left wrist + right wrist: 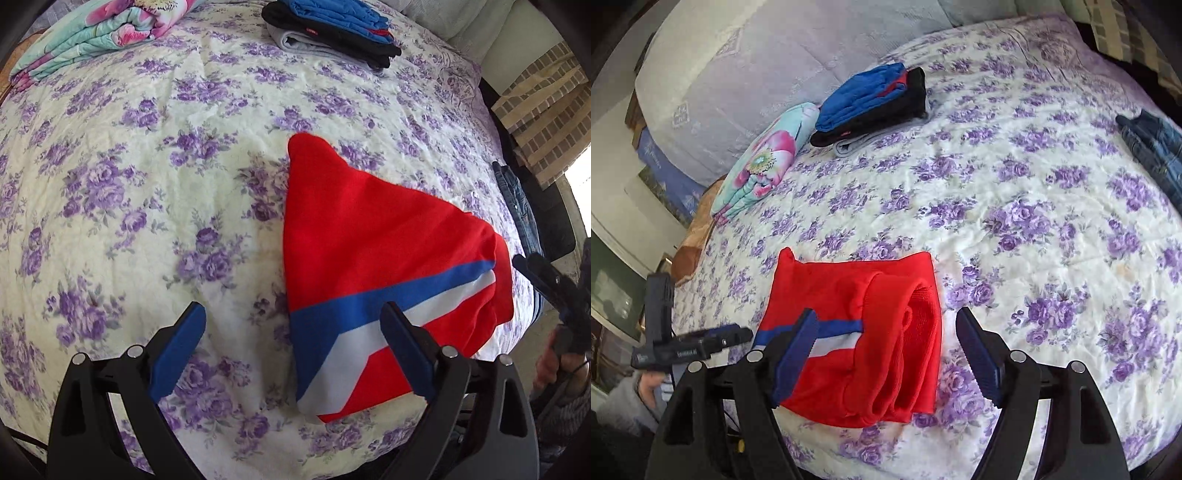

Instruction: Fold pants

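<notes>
Red pants [373, 236] with a blue and white stripe lie folded in a compact bundle on the floral bedspread [147, 192], near the bed's front edge. In the right wrist view the pants [864, 332] show stacked folded layers at their right side. My left gripper [291, 325] is open and empty, just above the bundle's near left corner. My right gripper [886, 332] is open and empty, its jaws standing on either side of the bundle's near end. The right gripper also shows at the edge of the left wrist view [546, 280].
A stack of folded blue, black and grey clothes [875, 103] sits at the far side of the bed. A folded floral blanket [764, 162] lies beside it. Blue jeans [1156, 151] lie at the bed's right edge. A bare mattress [768, 74] leans behind the bed.
</notes>
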